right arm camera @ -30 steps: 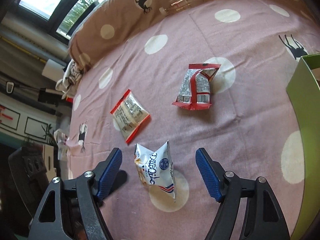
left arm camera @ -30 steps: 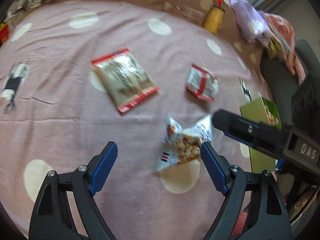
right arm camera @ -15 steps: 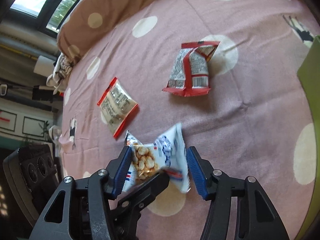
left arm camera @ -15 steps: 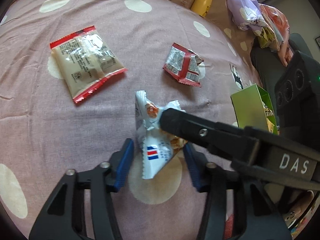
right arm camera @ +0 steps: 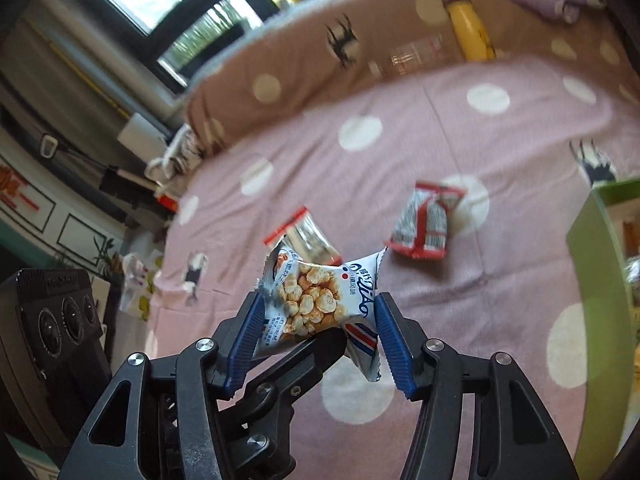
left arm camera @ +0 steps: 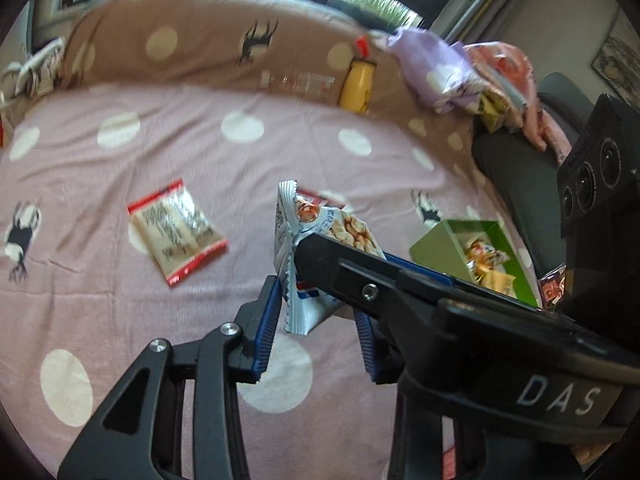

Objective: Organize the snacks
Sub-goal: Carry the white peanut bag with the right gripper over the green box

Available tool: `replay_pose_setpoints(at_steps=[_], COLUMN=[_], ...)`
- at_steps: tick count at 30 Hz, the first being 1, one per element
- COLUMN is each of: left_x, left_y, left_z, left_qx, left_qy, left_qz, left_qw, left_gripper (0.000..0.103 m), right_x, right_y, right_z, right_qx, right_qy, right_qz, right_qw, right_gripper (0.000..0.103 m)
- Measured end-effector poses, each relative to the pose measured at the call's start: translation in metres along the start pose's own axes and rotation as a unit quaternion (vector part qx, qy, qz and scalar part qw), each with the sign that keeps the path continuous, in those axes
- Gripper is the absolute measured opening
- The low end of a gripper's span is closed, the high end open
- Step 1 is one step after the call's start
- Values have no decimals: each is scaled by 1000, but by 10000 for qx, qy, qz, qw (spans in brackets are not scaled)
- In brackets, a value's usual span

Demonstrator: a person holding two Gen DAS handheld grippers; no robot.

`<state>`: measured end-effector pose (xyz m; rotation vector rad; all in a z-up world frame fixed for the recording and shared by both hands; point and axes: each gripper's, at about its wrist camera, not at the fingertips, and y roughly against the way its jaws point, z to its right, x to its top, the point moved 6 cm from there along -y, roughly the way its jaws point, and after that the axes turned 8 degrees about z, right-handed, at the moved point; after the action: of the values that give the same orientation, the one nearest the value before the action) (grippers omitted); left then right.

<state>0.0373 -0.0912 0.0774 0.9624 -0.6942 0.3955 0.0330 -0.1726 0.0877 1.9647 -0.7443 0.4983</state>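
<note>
Blue-white snack pouch held clear of the bed, right gripper pinching its sides and left gripper narrowed around its lower end, probably steadying the floppy pack for the green box nearby

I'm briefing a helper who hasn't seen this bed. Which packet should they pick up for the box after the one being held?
On the pink dotted bedspread, beside the green box, lies a crumpled silver packet with red stripes. The other loose packet lies flat, beige, red only at its ends, farther from the box.
</note>
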Motion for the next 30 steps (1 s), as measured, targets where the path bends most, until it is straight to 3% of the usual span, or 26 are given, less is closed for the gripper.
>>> replay_pose_setpoints(at_steps=[10,22,30], left_x=[25,31,25], left_y=[10,-9,-29], left_z=[61,146,191], left_qx=[-134,-672,-926], left_qy=[-732,-1526,-1900], left_qz=[438,412,220], left_qw=[9963,9851,9772], left_gripper=[34,34,34], right_x=[29,51,50], right_y=[60,124,149], right_z=[13,77,121], right_qx=[-78,-399,-575], right_qy=[4,-629,-1163], right_qz=[807,1653,1909], right_qw=[9967,9834,9730], right_gripper=[60,60,60])
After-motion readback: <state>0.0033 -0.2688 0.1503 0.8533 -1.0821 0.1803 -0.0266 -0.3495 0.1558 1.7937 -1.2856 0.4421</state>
